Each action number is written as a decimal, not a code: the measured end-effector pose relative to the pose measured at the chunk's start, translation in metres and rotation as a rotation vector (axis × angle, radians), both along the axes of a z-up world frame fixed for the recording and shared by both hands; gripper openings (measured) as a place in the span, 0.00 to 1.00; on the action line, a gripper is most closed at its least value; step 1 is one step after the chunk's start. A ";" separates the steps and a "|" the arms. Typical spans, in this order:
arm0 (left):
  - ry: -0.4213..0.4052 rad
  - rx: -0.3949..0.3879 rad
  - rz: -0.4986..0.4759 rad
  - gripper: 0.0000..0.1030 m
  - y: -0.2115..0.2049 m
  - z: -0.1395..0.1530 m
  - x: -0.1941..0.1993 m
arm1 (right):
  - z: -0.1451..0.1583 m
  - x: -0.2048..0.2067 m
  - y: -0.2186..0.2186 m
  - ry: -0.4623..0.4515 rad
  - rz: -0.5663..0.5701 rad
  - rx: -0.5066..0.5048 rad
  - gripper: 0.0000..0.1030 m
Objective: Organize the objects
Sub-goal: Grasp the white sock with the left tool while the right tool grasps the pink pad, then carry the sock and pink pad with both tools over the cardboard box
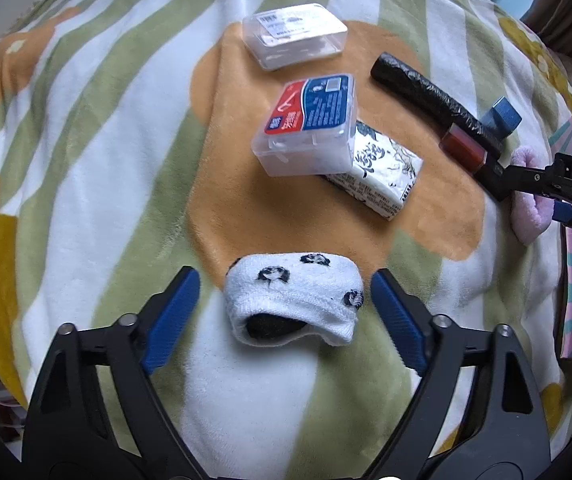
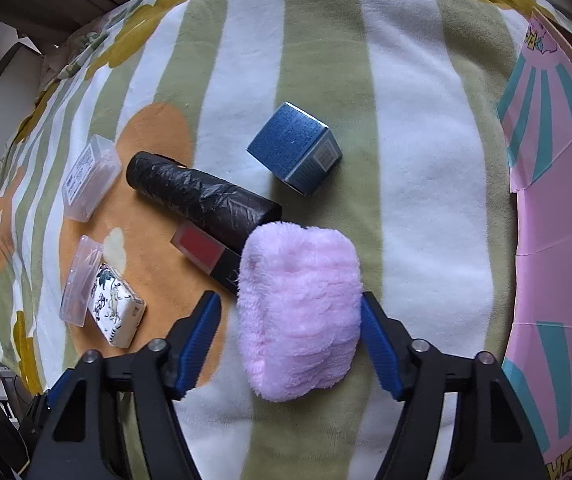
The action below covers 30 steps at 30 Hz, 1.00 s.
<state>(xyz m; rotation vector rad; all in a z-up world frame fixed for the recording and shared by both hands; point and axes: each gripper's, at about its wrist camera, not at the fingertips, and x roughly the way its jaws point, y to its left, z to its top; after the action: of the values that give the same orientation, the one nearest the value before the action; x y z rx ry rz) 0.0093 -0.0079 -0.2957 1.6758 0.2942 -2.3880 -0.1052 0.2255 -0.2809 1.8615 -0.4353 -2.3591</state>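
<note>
Objects lie on a striped green-and-white blanket [image 1: 86, 184] with orange flower patches. In the left wrist view, open blanket spreads to the left of the items; the pink-and-teal box [image 2: 558, 216] bounds the scene along the right edge in the right wrist view, with a broad bare strip of blanket between it and the nearest objects.

The left gripper [image 1: 286, 308] stands with its blue fingers apart on either side of a rolled white sock [image 1: 292, 296], neither pad clearly touching it. The sock is white with small dark motifs, its dark opening facing the camera; its long axis runs across the gap between the fingers.

The right gripper [image 2: 291, 316] is likewise spread, its fingers flanking a fluffy pink sock bundle [image 2: 298, 312]; the right pad sits just beside the pile, and contact cannot be told. The bundle's long axis runs away from the camera, along the fingers.

Beyond the white sock, a clear case with a red-and-blue label [image 1: 306, 124] leans on a printed tissue pack [image 1: 382, 172]; a second clear case [image 1: 294, 34] lies further off. A black plastic roll [image 2: 202, 200] lies diagonally, touching a red-and-black tube [image 2: 206, 248] at its near end. A blue carton [image 2: 296, 148] sits apart, beyond the pink bundle.
</note>
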 end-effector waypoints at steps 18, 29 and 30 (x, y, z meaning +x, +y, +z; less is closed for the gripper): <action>0.020 -0.012 -0.056 0.61 0.002 0.022 -0.005 | 0.028 0.017 0.005 0.049 -0.039 0.002 0.38; 0.114 -0.050 -0.128 0.61 -0.005 0.119 -0.017 | 0.120 0.028 -0.010 0.183 -0.052 0.047 0.38; 0.123 -0.055 -0.136 0.61 -0.005 0.129 -0.018 | 0.128 0.031 -0.011 0.194 -0.053 0.054 0.38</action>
<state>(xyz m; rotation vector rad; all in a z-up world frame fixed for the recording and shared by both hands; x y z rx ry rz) -0.0090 -0.0129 -0.1671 1.5749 0.1370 -2.5786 -0.0739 0.2148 -0.1525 1.6397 -0.4095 -2.5791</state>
